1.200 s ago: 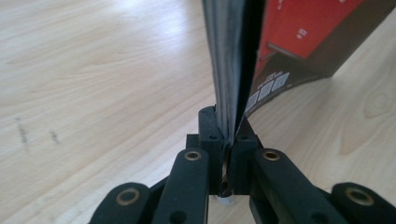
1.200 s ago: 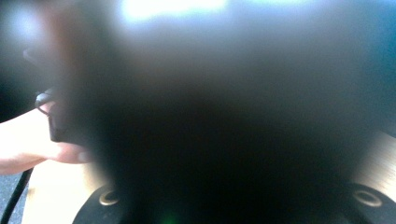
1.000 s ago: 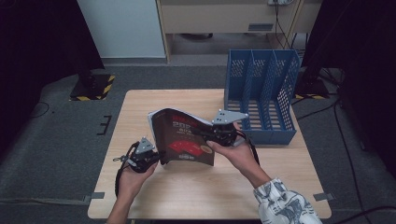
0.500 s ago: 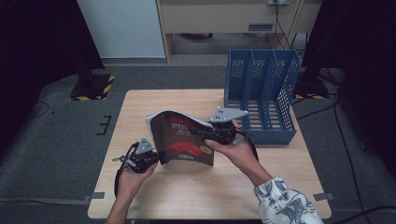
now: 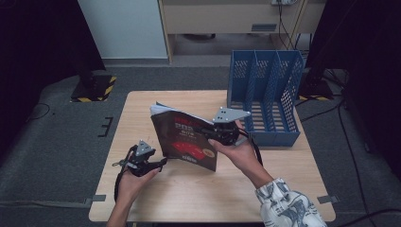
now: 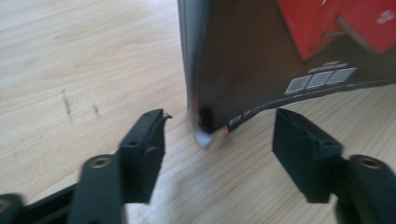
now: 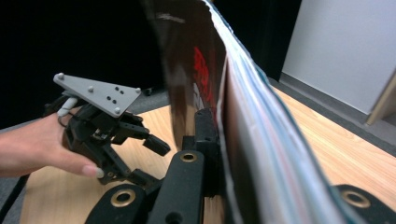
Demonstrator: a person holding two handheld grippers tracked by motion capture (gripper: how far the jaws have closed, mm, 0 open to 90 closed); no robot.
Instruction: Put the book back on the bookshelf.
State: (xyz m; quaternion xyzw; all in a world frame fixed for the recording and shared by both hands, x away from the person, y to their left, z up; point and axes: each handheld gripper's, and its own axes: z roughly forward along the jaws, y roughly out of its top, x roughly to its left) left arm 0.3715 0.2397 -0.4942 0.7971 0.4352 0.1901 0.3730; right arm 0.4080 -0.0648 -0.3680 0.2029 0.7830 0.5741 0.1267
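- The book (image 5: 187, 137) stands tilted on the desk (image 5: 142, 109), left of the blue file rack (image 5: 265, 101).
- The right hand-held gripper (image 5: 222, 132) is clamped on the book's right edge; its far jaw is hidden behind the pages.
- The left hand-held gripper (image 6: 219, 149) is spread wide around the book's lower corner, touching nothing.
- The cover text is too blurred to read.

I count one magazine (image 5: 187, 139) with a dark cover and red print, standing on edge on the one wooden table (image 5: 142, 109). I see one blue file rack (image 5: 265, 97), and I make out three slots in it. There are two grippers: my left gripper (image 5: 161, 163) and my right gripper (image 5: 208, 132). Two hands hold them, the left hand (image 5: 135, 182) and the right hand (image 5: 239, 153).
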